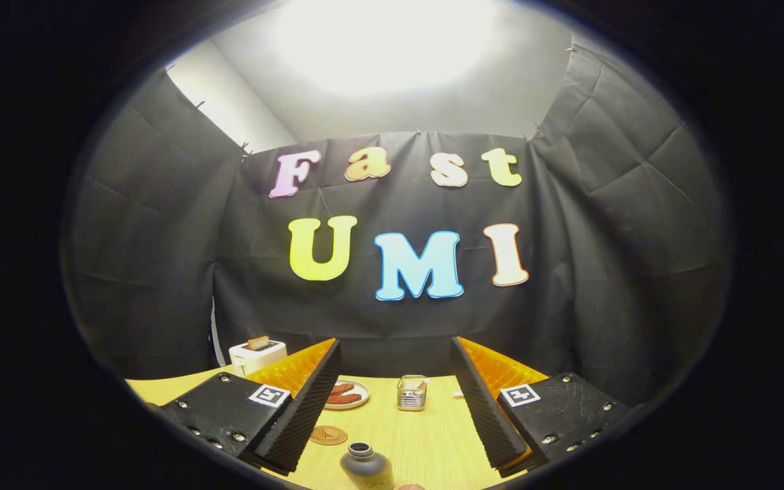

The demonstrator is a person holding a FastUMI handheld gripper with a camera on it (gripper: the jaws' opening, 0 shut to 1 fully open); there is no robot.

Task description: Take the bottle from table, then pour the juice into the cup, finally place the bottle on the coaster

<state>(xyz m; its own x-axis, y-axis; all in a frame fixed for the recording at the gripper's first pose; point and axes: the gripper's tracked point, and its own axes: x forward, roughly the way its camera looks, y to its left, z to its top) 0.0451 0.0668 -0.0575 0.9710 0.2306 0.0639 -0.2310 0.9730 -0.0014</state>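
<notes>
The biggest thing to work with is the wooden table (433, 435), spread out under the gripper (395, 408), whose fingers are spread wide with nothing held between them. Way off at about 10 o'clock from the fingers a white toaster (258, 354) is parked with a slice poking out, not part of the job. Next down in size, the bottle (367, 468) is found at roughly 6 o'clock, standing upright between the fingers and closest to the camera, cap end up, body partly cut off so its full shape can't be judged. The plate (358, 401) with a couple of reddish sausage-looking bits is tucked just past the left finger around 11 o'clock. The cup (412, 393), a small clear glass one, is sat at 12 o'clock beyond the fingers, well apart from the bottle. Smallest, the coaster (328, 435), is lying flat at about 9 o'clock from the bottle, beside the left finger. Looks like the grab hasn't been done yet, so the gripper should probably be brought down and squared up so the bottle body is centred between both pads, below the neck, before being squeezed; an off-centre pinch could get it tipped.
</notes>
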